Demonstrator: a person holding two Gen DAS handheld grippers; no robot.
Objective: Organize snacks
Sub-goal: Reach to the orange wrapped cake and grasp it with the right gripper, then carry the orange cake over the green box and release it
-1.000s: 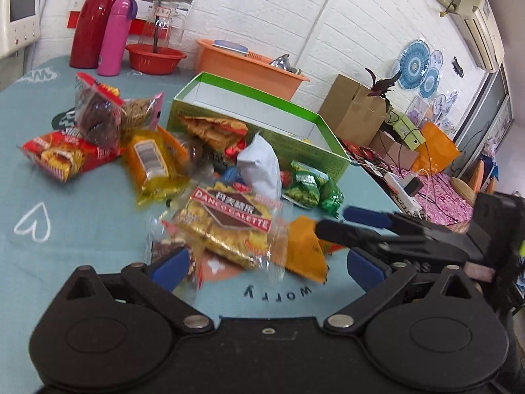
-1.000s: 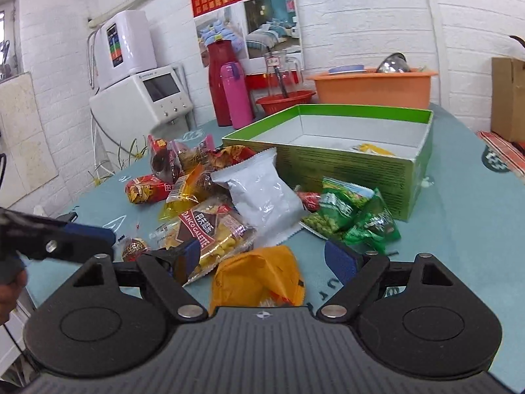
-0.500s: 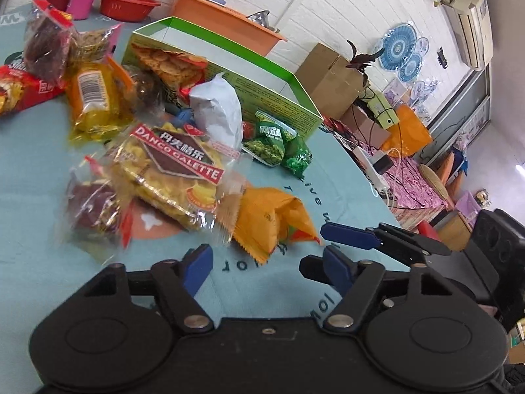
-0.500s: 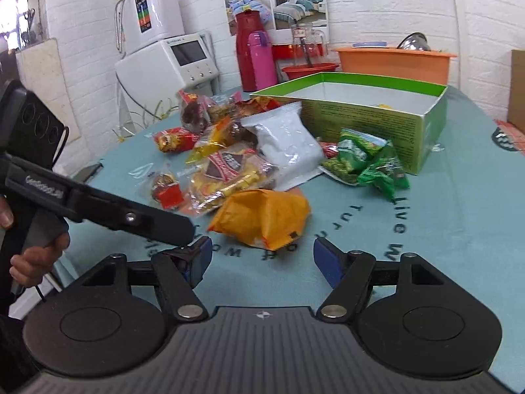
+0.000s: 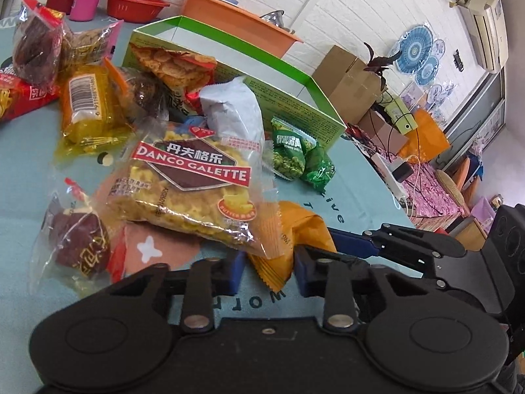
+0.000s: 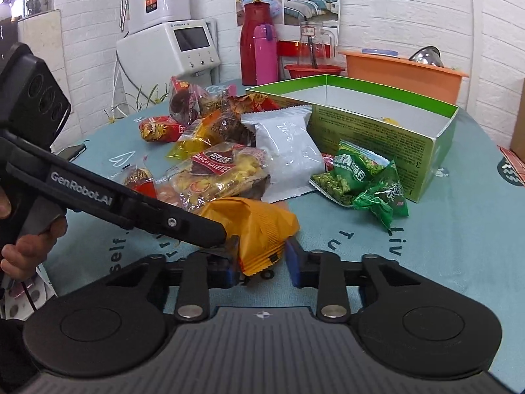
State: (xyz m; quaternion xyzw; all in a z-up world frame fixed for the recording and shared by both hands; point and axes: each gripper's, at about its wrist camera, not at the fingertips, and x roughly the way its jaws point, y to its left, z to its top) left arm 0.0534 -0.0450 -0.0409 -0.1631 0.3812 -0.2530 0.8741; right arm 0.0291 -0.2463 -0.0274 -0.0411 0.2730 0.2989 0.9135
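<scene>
The orange packet [image 6: 259, 226] lies on the teal tablecloth [image 6: 443, 246] at the near edge of the snack pile, and both grippers are closing in on it from opposite sides. The right gripper [image 6: 262, 264] has the packet's near crimped end sitting between its blue pads [image 6: 293, 262]; the jaws are closing but there's a visible gap on the right side, so the pads aren't pressing it yet. Same story for the left gripper [image 5: 267, 271]: narrow and closing, a corner of the orange packet [image 5: 295, 229] between the pads, not squeezed as far as I can see. From the right wrist view the left gripper [image 6: 223, 233] comes in low from the left with its tip against the packet, a hand [image 6: 26, 246] on its handle.

Just behind the packet is the Danco Galette bag [image 5: 193, 180], partly overlapping it. A red-brown cake in clear wrap [image 5: 78, 243] sits to its left, a white pouch [image 6: 288, 154] behind, and two green pea packs [image 6: 361, 180] just beside the green box [image 6: 377, 124]. The box is open and mostly bare inside, with something yellow at its far end. More snacks are piled further back: a yellow bag [image 5: 87, 105], a red pack [image 6: 160, 128]. Behind the table stand a red flask [image 6: 252, 42], a pink bottle [image 6: 266, 54] and an orange tub [image 6: 400, 69]
</scene>
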